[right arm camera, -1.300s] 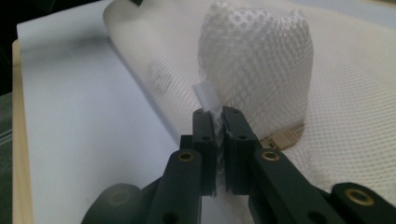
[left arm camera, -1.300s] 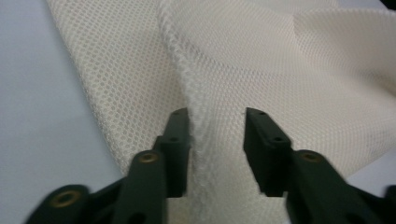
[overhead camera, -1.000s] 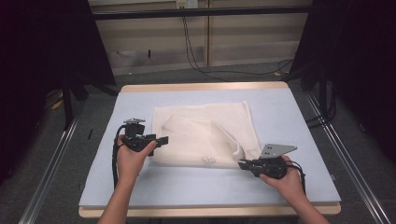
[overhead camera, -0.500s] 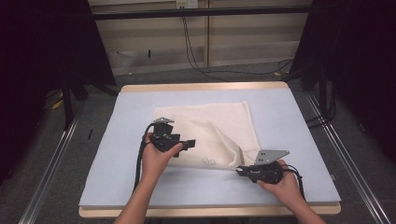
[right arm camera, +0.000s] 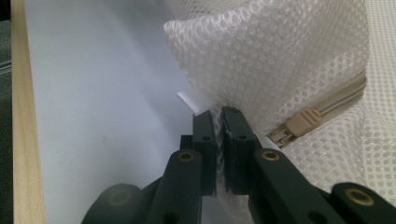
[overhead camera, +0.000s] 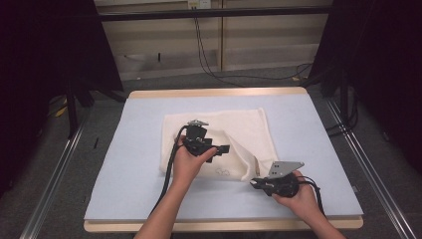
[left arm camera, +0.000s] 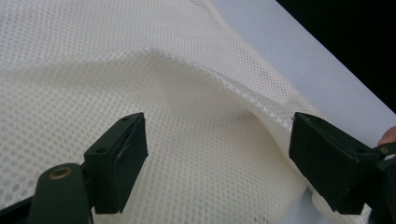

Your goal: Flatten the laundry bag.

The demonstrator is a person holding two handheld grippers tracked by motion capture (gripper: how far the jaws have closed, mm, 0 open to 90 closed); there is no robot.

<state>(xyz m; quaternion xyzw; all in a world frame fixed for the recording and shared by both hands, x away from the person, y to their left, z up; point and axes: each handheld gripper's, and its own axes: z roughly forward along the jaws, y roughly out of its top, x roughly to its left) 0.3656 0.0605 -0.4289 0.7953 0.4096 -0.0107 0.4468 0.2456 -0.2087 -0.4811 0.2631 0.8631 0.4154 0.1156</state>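
A cream mesh bag (overhead camera: pixel 244 132) lies flat on the pale blue mat (overhead camera: pixel 139 149). My left gripper (overhead camera: pixel 223 149) hovers over the bag's front left part, pointing right. Its jaws have just been opening and stand wide apart (left arm camera: pixel 217 149), with the mesh (left arm camera: pixel 140 70) lying beneath them and nothing pinched. My right gripper (overhead camera: pixel 254 183) sits at the bag's front right corner. In the right gripper view it (right arm camera: pixel 218 126) is shut on the corner of the mesh (right arm camera: pixel 271 56), beside the beige zipper pull (right arm camera: pixel 303 122).
The mat covers a wooden table whose front edge (overhead camera: pixel 224 225) runs under both forearms. Metal rails (overhead camera: pixel 54 184) run along the floor on both sides. Cables (overhead camera: pixel 209 55) hang behind the table.
The left hand has moved right, from the bag's left edge to over the bag, and its jaws have spread. The right hand has held still with the corner.
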